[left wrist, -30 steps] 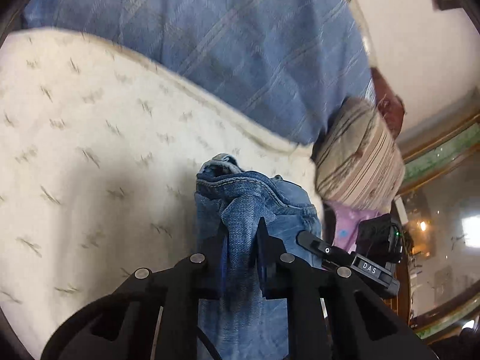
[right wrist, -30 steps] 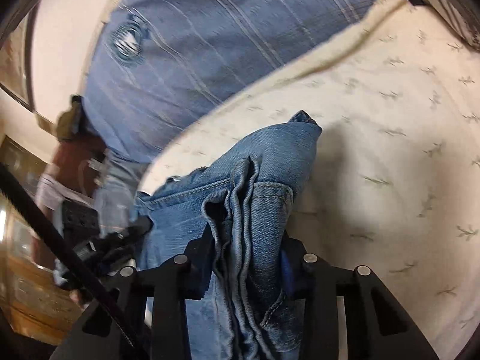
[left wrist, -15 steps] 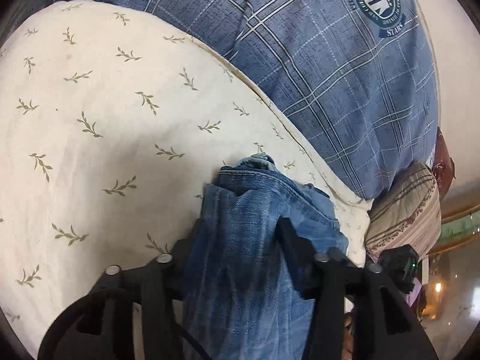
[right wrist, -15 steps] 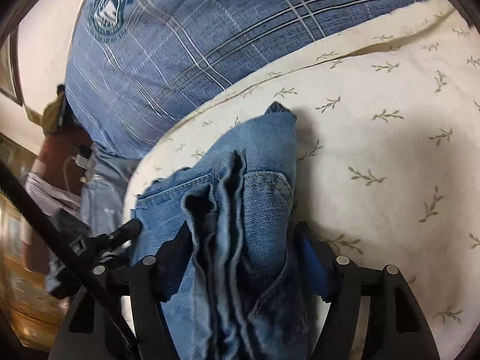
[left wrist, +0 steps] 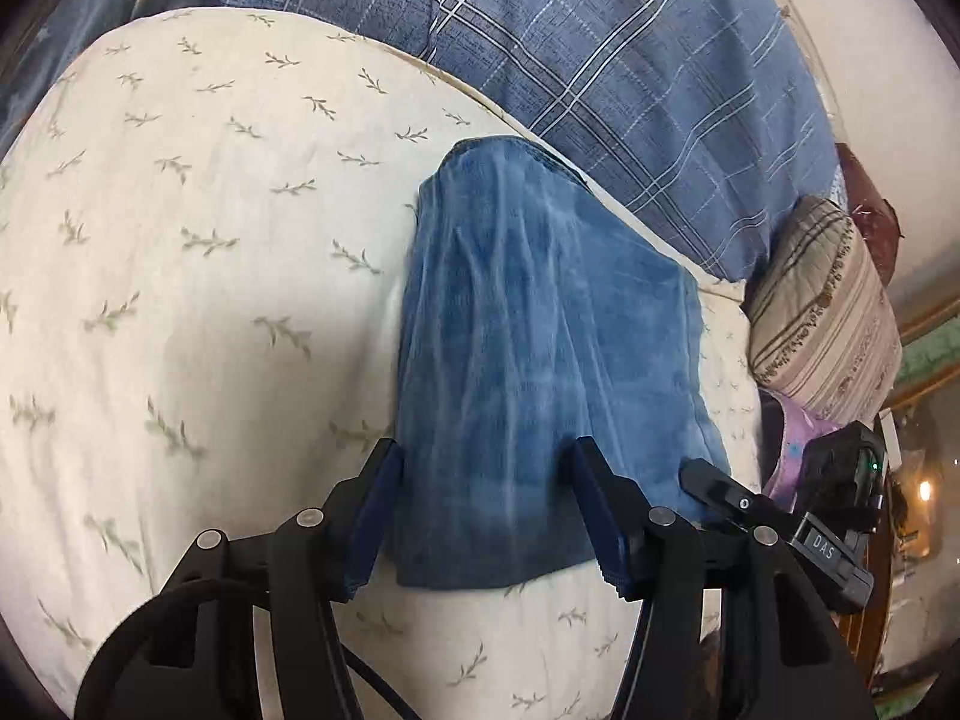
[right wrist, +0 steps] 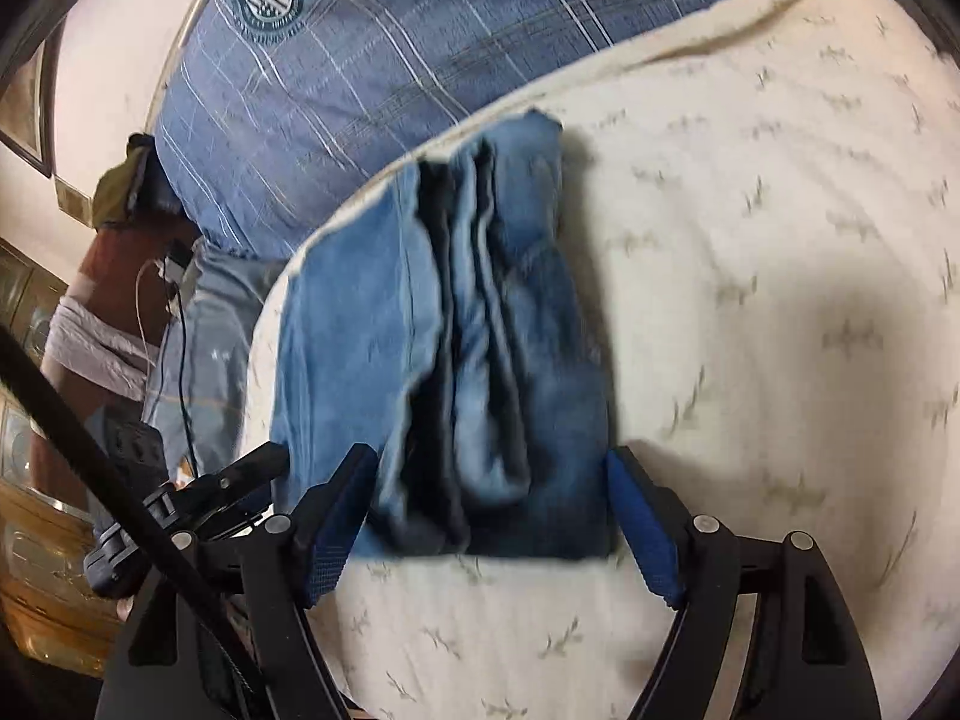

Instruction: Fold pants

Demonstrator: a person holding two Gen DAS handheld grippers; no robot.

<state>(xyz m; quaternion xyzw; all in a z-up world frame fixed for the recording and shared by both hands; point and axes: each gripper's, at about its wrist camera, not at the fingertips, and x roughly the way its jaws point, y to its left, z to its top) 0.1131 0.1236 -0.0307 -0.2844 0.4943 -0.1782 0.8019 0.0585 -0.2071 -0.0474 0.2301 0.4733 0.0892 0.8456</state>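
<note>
Jeans flat on sheet, between spread fingers, released

Both cameras sit close above the folded jeans and look steeply down along their own fingers. The left wrist view has the jeans toward its right, the right wrist view toward its left. Both share the jeans and the cream sheet around them.

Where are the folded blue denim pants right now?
The folded blue denim pants lie on the cream leaf-print cover, just ahead of both grippers, their far end near the blue plaid bedding.
</note>
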